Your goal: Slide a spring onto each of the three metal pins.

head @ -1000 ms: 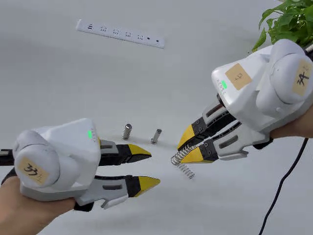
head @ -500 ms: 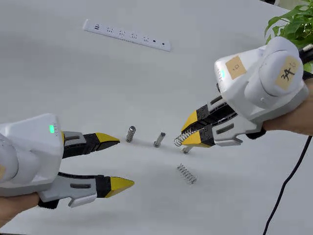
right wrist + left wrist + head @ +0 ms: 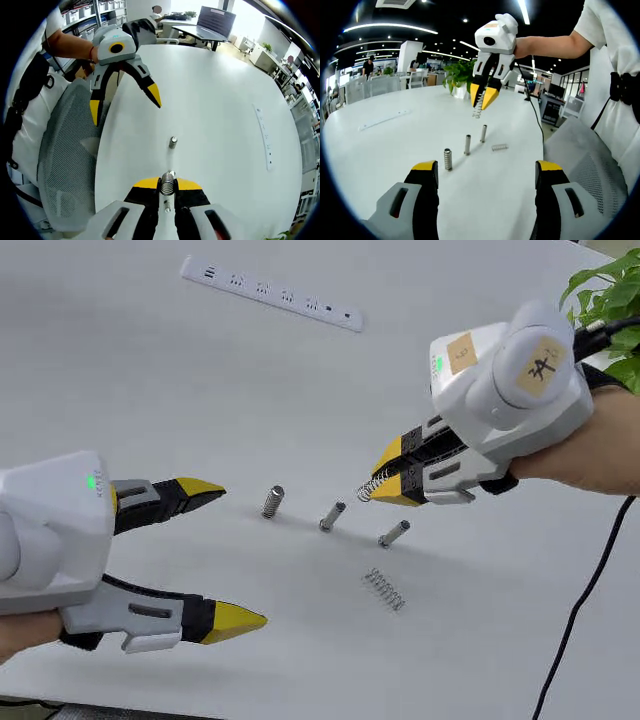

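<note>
My right claw (image 3: 382, 480) clenches a spring (image 3: 369, 488), the three pins (image 3: 332, 516) standing below it on the desk (image 3: 150, 390). My left claw (image 3: 245, 555) hangs released, jaws wide.

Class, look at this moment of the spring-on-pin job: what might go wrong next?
1. The right gripper grips the held spring so that much of it sticks out past the tips. It may flex and miss the middle pin.
2. The middle pin and the end pin stand close together, so a low approach could knock either.
3. The loose spring might get nudged and roll.
</note>
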Available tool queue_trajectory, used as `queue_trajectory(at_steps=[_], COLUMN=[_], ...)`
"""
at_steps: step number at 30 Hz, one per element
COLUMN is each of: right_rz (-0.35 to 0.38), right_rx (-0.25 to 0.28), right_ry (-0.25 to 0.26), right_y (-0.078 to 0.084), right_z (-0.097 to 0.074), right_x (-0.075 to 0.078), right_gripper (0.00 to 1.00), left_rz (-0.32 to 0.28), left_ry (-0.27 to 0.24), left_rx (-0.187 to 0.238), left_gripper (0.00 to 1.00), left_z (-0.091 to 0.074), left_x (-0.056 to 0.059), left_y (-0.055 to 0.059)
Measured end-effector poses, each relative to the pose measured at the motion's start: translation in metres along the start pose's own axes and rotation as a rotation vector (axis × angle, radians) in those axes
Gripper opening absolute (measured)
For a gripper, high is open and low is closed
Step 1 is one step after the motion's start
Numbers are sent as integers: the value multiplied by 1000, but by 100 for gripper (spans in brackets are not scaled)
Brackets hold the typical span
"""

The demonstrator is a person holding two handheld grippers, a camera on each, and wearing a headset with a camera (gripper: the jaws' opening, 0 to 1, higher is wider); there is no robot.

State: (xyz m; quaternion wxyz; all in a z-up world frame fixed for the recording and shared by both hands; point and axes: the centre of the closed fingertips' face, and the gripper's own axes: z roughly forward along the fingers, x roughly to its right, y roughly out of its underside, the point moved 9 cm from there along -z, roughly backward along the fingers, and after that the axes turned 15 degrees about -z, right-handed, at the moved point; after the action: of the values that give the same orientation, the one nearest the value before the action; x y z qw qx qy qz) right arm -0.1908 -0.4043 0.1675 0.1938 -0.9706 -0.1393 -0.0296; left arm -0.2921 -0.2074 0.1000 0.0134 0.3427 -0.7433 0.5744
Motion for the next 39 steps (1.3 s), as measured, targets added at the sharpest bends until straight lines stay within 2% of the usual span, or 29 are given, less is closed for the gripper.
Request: queue_trajectory(at_steps=[7, 12, 21, 39], right_rz=[-3, 6, 13, 17], right_rx=[-19, -23, -36, -53], right_ry=[-21, -32, -60, -87], right_y=[4, 4, 5, 7], right_z=[17, 25, 38, 44], right_x=[10, 11, 11, 11], right_gripper=[7, 7, 7, 7], left_rz=[-18, -39, -49, -56], left_ry=[12, 9, 8, 11], left_rx=[29, 34, 48, 59], left_gripper=[87, 94, 96, 96], left_z=[3, 7, 8, 7], left_x=[-4, -8, -10, -9], left_y=[1, 3, 6, 7])
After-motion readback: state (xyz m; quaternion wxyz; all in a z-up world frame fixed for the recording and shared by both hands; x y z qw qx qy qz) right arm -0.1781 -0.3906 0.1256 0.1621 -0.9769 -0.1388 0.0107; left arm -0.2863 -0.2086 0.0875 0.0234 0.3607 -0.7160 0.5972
